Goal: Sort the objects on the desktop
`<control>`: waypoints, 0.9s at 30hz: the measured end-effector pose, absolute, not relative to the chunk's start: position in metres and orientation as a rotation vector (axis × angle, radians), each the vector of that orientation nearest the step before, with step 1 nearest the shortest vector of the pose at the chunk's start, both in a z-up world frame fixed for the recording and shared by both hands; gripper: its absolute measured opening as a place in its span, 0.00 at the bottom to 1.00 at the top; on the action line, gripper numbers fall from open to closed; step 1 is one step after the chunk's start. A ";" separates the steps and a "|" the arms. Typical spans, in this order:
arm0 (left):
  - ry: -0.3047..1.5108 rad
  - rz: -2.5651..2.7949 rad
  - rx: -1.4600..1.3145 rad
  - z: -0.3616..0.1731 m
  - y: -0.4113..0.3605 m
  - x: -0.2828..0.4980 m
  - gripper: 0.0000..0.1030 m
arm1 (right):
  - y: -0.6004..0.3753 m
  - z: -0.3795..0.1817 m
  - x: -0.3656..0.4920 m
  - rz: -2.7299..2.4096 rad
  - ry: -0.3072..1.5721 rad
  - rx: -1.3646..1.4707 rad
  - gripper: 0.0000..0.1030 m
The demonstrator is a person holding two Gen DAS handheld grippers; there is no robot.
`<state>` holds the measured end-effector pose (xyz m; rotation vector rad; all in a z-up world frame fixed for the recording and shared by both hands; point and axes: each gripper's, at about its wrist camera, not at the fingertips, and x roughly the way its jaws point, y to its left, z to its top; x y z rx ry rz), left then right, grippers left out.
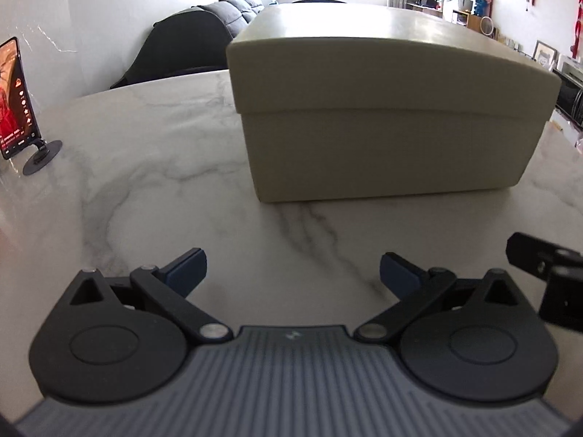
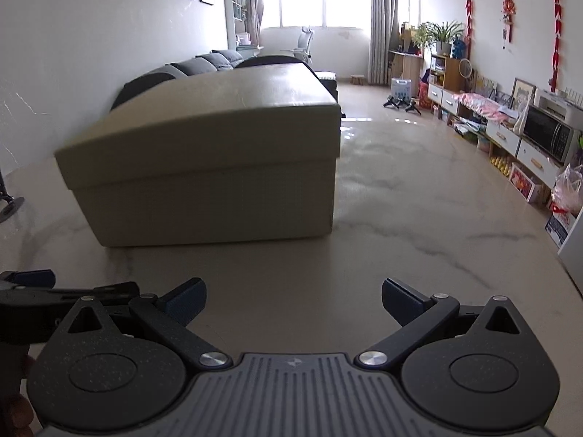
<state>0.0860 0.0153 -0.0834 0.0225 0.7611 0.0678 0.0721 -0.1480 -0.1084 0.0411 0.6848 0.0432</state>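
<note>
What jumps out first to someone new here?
The big beige lidded box, standing closed mid-table on the white marble tabletop, fills both views. Both the left gripper and right gripper sit open and empty before it. A lit phone on a stand is at far left.

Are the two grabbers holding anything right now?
No, nothing is held. The left gripper and the right gripper are both open, with only bare table between their fingers. The lidded box sits untouched ahead.

Phone (image 1: 14, 98) on stand, sofa (image 2: 204, 63) behind.
</note>
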 end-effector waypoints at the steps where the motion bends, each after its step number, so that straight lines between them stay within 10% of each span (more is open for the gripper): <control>1: 0.761 0.068 0.019 -0.084 0.016 0.086 1.00 | -0.150 -0.111 0.075 0.034 0.689 0.044 1.00; 27: 0.690 0.052 -0.021 -0.097 0.016 0.080 1.00 | -0.142 -0.137 0.099 -0.015 0.704 0.006 1.00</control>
